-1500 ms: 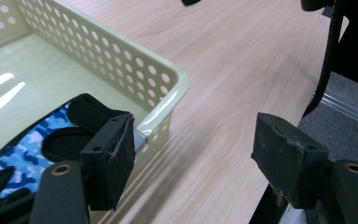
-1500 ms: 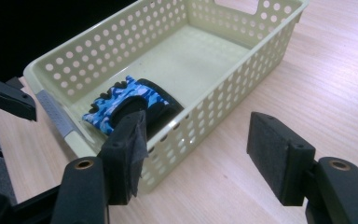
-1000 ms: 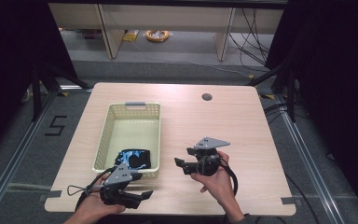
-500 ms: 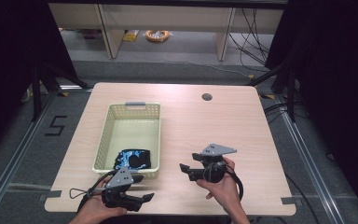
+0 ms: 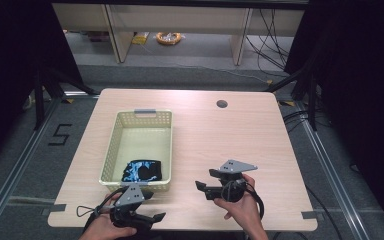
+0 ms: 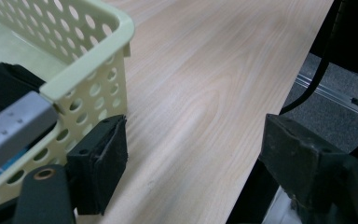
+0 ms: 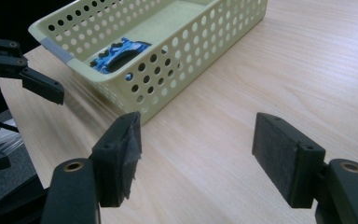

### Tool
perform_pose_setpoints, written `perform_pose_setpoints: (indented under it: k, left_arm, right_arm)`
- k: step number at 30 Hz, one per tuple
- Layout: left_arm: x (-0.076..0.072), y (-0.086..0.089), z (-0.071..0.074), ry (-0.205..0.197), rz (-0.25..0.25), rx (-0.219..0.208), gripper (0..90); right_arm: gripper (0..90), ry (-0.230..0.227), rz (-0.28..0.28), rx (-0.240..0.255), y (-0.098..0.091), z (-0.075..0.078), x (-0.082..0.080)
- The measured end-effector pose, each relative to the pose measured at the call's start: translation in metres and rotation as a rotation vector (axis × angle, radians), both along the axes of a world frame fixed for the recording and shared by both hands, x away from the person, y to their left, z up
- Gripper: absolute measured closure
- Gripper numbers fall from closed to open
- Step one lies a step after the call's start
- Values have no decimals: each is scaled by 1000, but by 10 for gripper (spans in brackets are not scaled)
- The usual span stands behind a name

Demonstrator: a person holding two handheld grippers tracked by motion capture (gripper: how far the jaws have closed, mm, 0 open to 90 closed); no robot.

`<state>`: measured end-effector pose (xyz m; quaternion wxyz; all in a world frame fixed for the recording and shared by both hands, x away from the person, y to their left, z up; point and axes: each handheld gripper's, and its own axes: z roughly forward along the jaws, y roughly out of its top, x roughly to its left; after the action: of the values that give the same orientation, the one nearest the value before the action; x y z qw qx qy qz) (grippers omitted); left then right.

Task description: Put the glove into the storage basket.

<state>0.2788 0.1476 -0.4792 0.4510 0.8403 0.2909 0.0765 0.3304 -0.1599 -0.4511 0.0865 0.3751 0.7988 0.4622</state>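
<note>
My left claw (image 5: 147, 220) and right claw (image 5: 202, 188) have just been opening, with nothing between the jaws. The black-and-blue cloth (image 5: 141, 171) lies soft and light in the near end of the yellow basket (image 5: 142, 114). I think it will flop, so I would pinch a raised fold.

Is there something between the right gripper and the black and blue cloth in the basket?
Yes. The basket's perforated wall stands between the open right gripper and the black and blue cloth. From above, nothing visible covers the cloth.
</note>
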Motion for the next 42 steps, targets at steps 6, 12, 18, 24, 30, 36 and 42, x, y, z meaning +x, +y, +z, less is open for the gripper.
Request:
perform_pose_setpoints:
  k: [6,12,18,24,30,36,42]
  left_arm:
    - [-2,1,-8,22,8,4,208]
    - [-4,3,-12,14,-12,35,198]
    - [-6,3,-16,31,-2,28,197]
    - [-7,4,-18,12,-24,61,191]
    - [-8,6,-20,8,-38,97,190]
    - [-11,4,-23,25,-25,79,188]
    - [-14,3,-26,52,-6,56,187]
  right_arm:
    - [313,18,-3,6,-1,-3,-7]
    - [292,27,-6,4,-4,-8,-14]
    - [277,20,9,10,-10,-12,-21]
    - [268,23,11,13,-14,-15,-28]
    - [262,39,15,17,-17,-20,-35]
    - [261,45,17,6,-19,-24,-40]
    - [257,63,6,-14,-20,-25,-46]
